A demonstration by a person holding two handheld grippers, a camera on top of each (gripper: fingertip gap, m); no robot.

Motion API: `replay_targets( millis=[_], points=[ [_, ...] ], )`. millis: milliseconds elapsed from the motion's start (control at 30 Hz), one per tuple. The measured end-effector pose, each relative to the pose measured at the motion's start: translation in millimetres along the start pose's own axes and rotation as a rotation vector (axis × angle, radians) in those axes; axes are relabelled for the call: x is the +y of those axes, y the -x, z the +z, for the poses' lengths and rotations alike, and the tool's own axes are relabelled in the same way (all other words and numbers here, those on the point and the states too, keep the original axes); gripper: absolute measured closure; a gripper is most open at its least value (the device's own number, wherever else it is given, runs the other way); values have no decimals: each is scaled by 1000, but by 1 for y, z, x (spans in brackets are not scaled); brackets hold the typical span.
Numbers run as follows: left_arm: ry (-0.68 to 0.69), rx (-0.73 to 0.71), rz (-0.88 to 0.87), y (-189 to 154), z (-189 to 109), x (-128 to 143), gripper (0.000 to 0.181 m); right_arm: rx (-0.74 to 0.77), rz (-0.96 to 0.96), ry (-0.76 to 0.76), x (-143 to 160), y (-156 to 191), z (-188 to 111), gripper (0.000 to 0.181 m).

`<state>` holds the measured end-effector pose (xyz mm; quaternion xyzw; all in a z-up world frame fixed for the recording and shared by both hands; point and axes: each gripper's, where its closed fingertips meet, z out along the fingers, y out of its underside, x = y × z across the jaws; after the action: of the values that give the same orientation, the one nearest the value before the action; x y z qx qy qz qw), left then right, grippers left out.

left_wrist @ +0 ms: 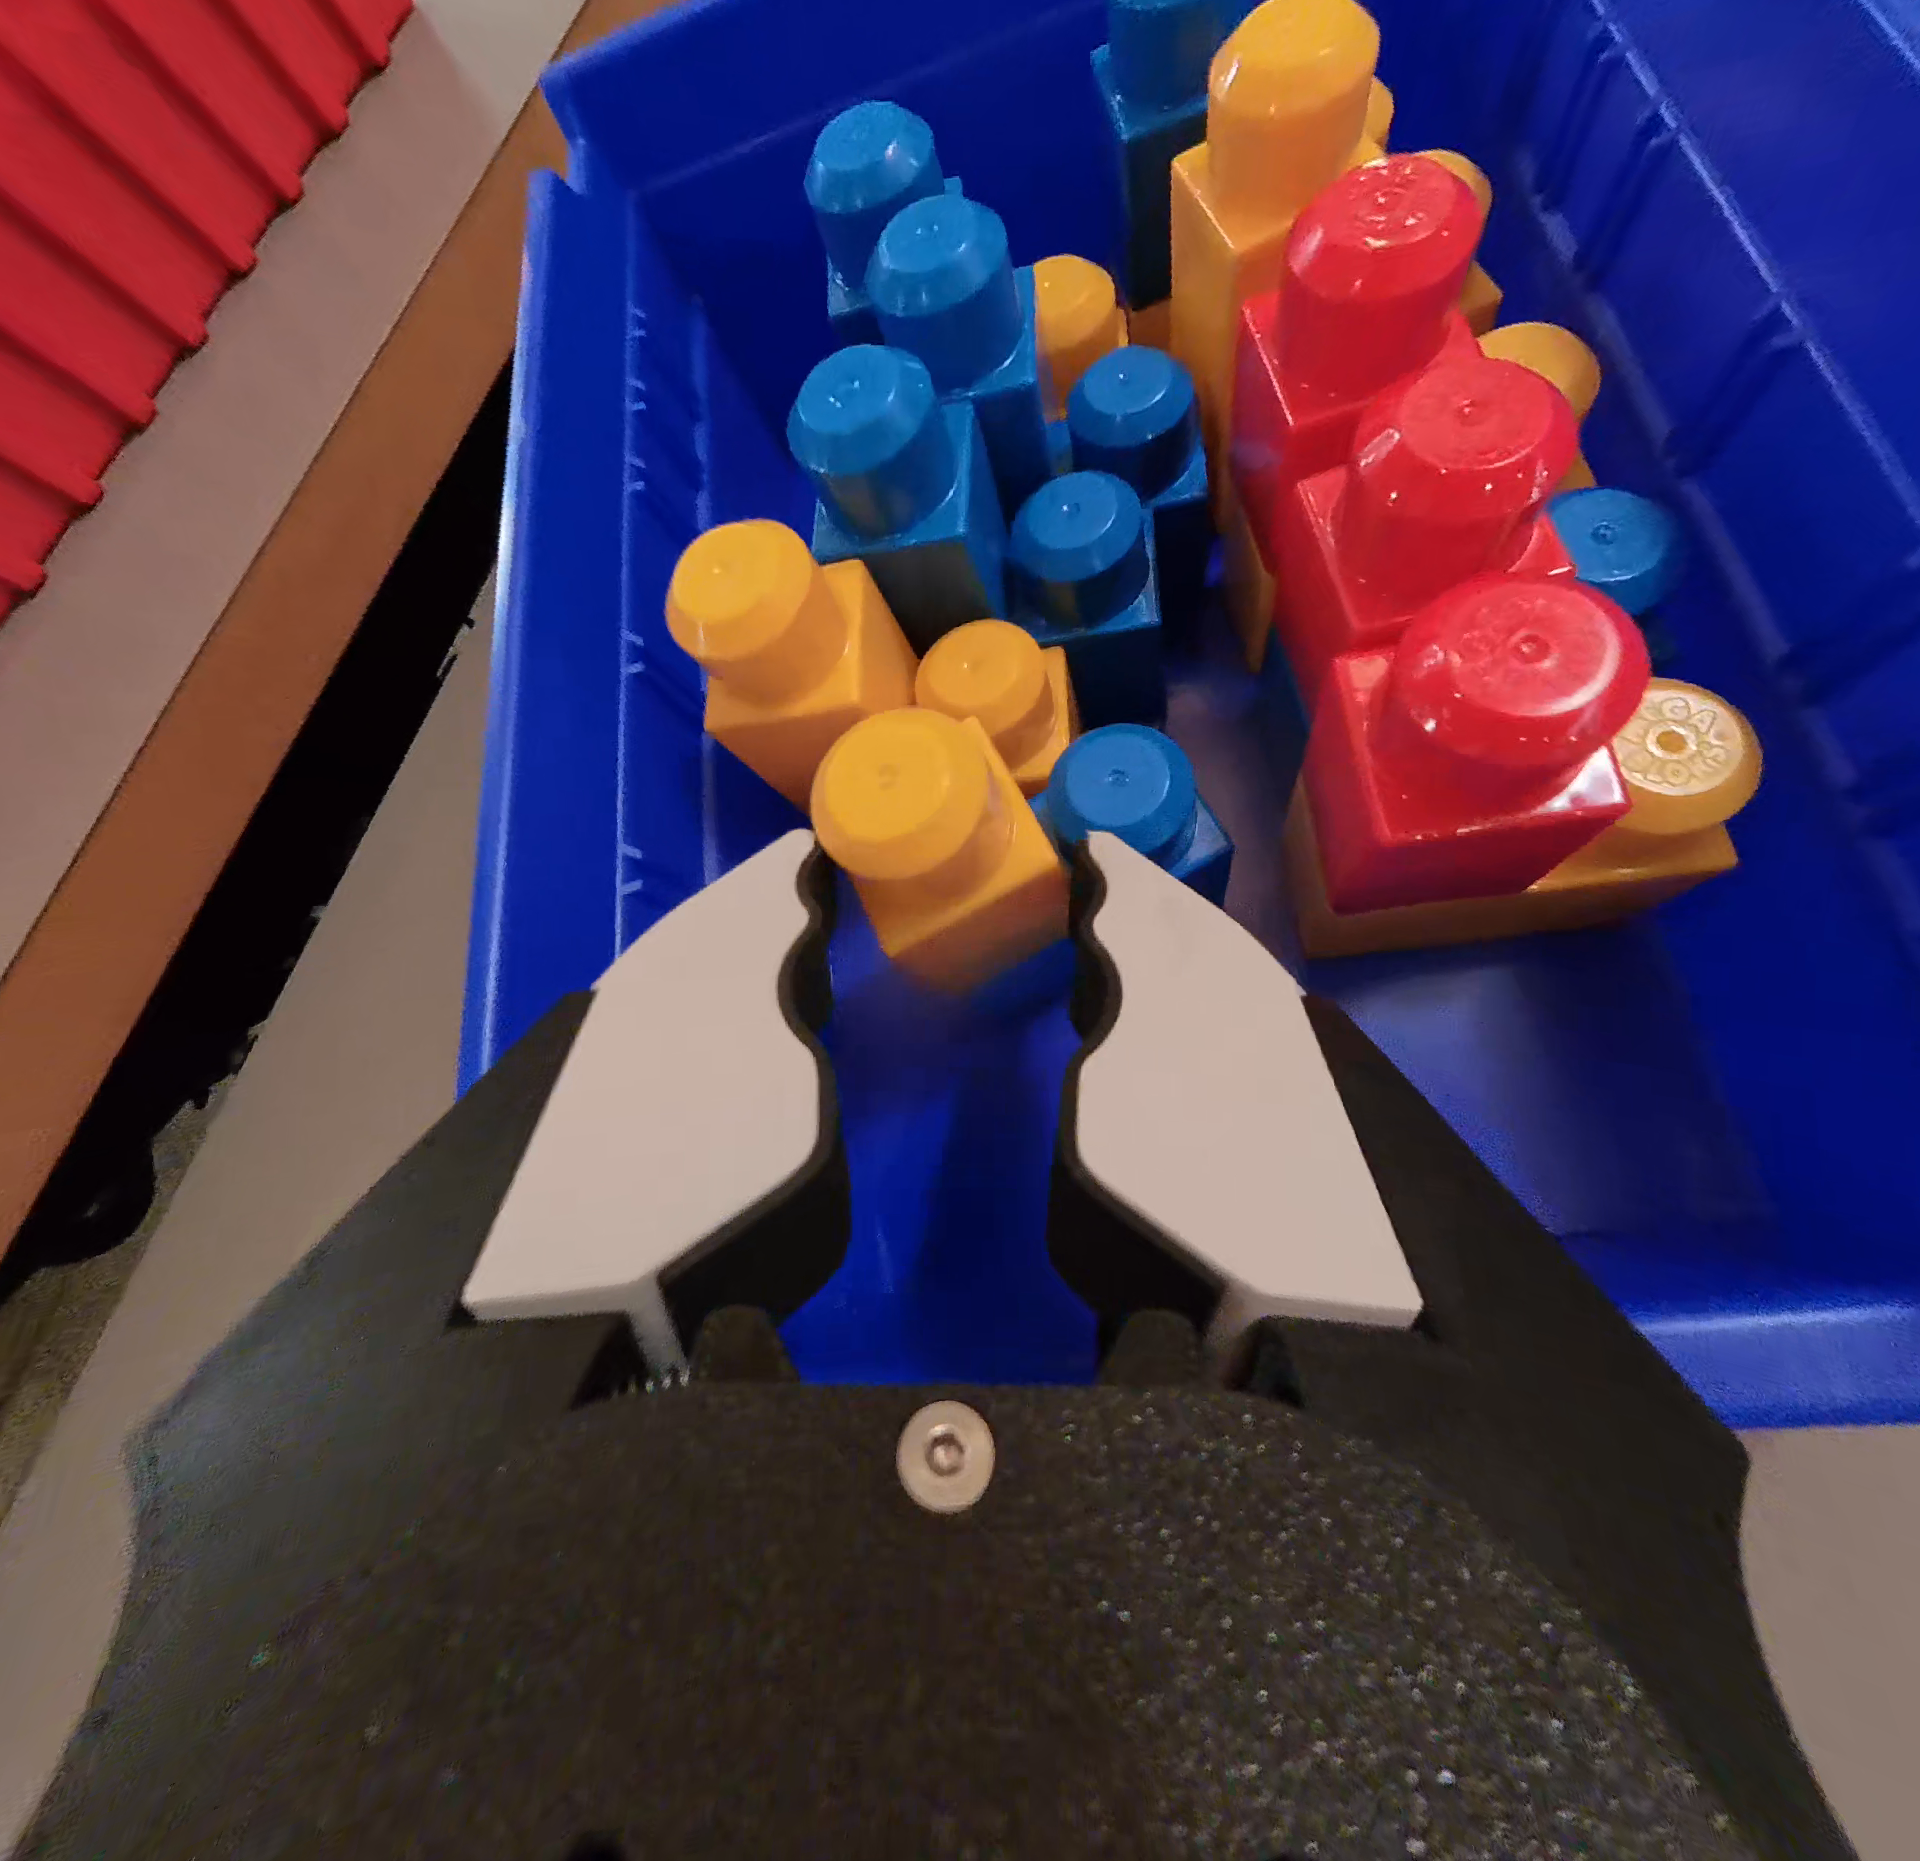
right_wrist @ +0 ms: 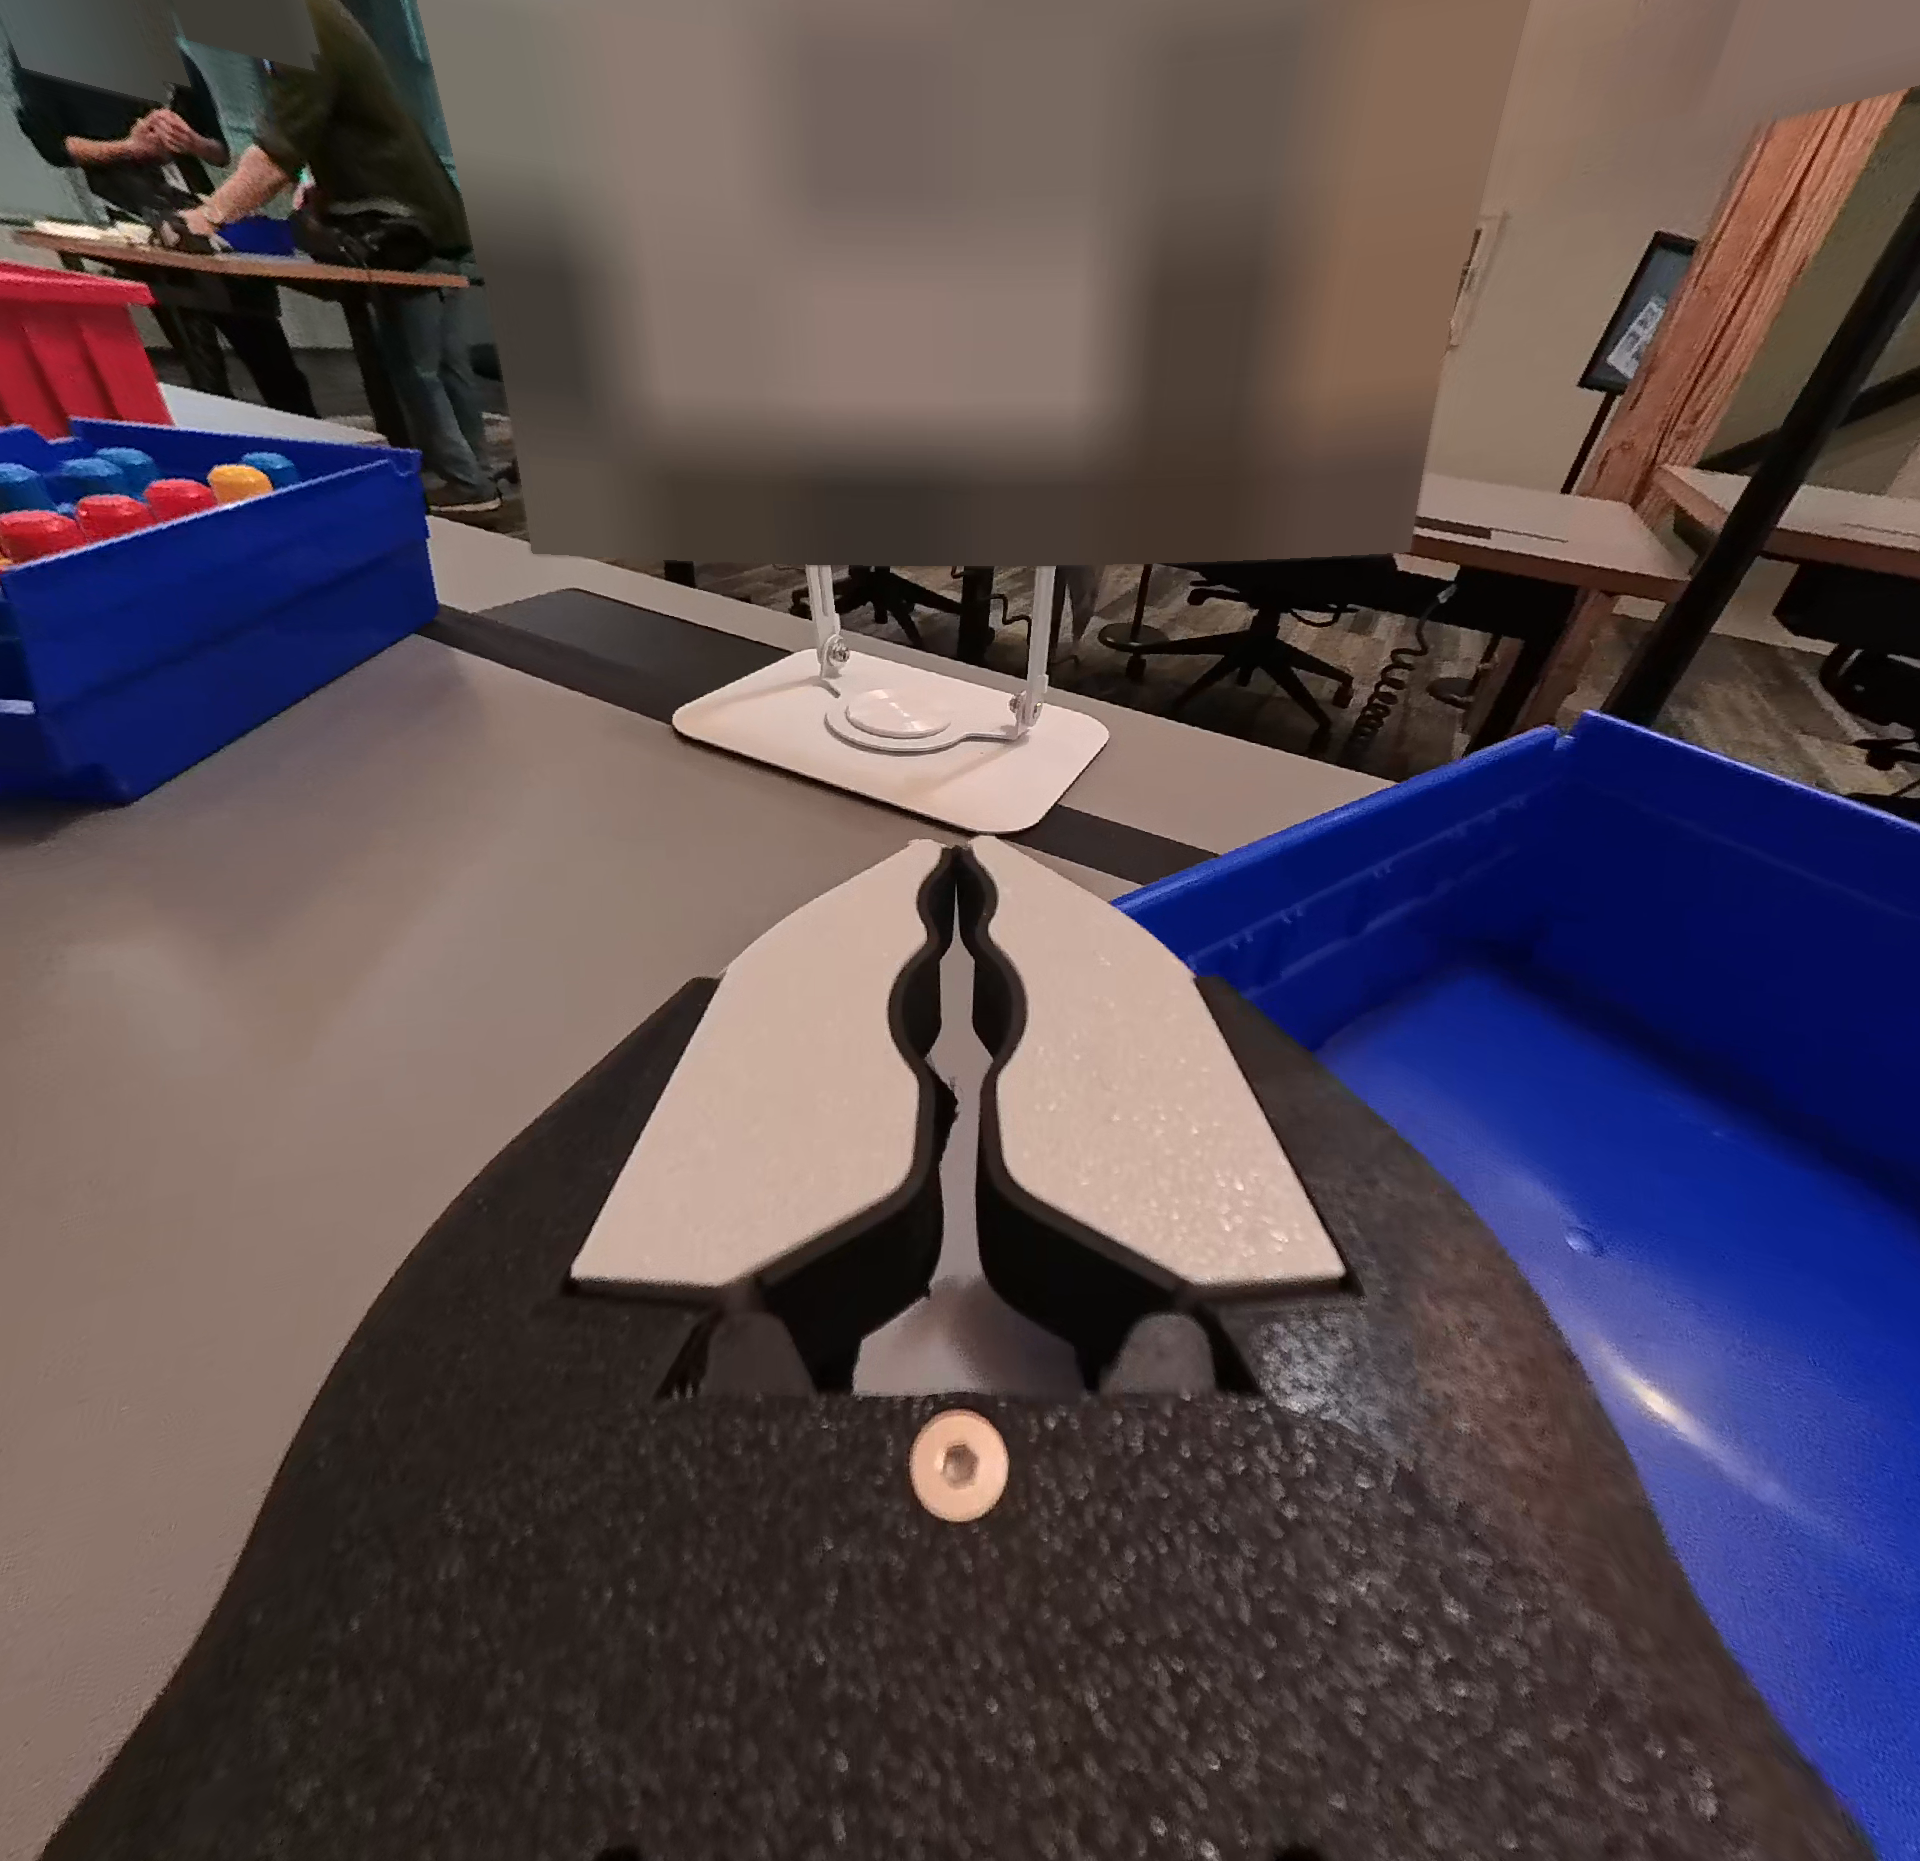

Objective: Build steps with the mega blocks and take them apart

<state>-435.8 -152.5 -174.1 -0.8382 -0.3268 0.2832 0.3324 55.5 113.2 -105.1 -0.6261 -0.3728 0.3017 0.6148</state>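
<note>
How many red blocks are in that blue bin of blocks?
3. They stand in a row on the bin's right side: far one, middle one, near one on a yellow block. More may be hidden underneath.

A bin [left_wrist: 582, 668] of mega blocks [left_wrist: 935, 523] stands on the counter [right_wrist: 312, 928], at the far left in the right wrist view. A second bin [right_wrist: 1558, 1032] stands at the right, and the lamp base [right_wrist: 894, 746] lies between the two, toward the counter's far edge. The left gripper [left_wrist: 948, 881] reaches into the first bin, its jaws on either side of one block [left_wrist: 940, 845] at the near end of the cluster.
</note>
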Motion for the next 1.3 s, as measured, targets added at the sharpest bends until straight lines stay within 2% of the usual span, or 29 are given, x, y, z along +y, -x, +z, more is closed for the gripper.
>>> replay_targets(
  millis=[200,300,367,467,533,600,700,767,900,1000,1167,1300],
  points=[
    [-105,-30,-17,8,-7,-10,143,13,9,-8,-1,-4,-1,181],
    [-214,-36,-13,12,-34,-32,143,16,11,-3,1,-5,0,181],
    [-336,-7,8,8,-67,-57,144,19,7,0,2,-5,0,181],
    [-511,179,35,-27,-128,-93,144,22,6,0,2,-6,1,181],
    [-569,444,-5,-72,-165,-105,144,26,3,1,2,-7,1,181],
    [-607,648,-7,-119,-195,-106,144,34,0,-4,1,-10,0,181],
    [-589,872,89,-198,-222,-83,144,43,2,-12,-1,-13,-2,181],
    [-557,962,169,-247,-230,-59,144,48,1,-15,-2,-15,-3,181],
    [-463,1089,270,-314,-240,-8,144,47,2,-16,-2,-18,-4,181],
    [-384,1118,323,-339,-241,25,144,23,3,-2,0,-16,-3,181],
    [-299,1098,410,-357,-229,66,144,-58,-24,-14,-3,-2,-3,181],
    [-320,1100,442,-362,-230,75,146,-136,-56,11,0,15,-2,181]
  ],
)
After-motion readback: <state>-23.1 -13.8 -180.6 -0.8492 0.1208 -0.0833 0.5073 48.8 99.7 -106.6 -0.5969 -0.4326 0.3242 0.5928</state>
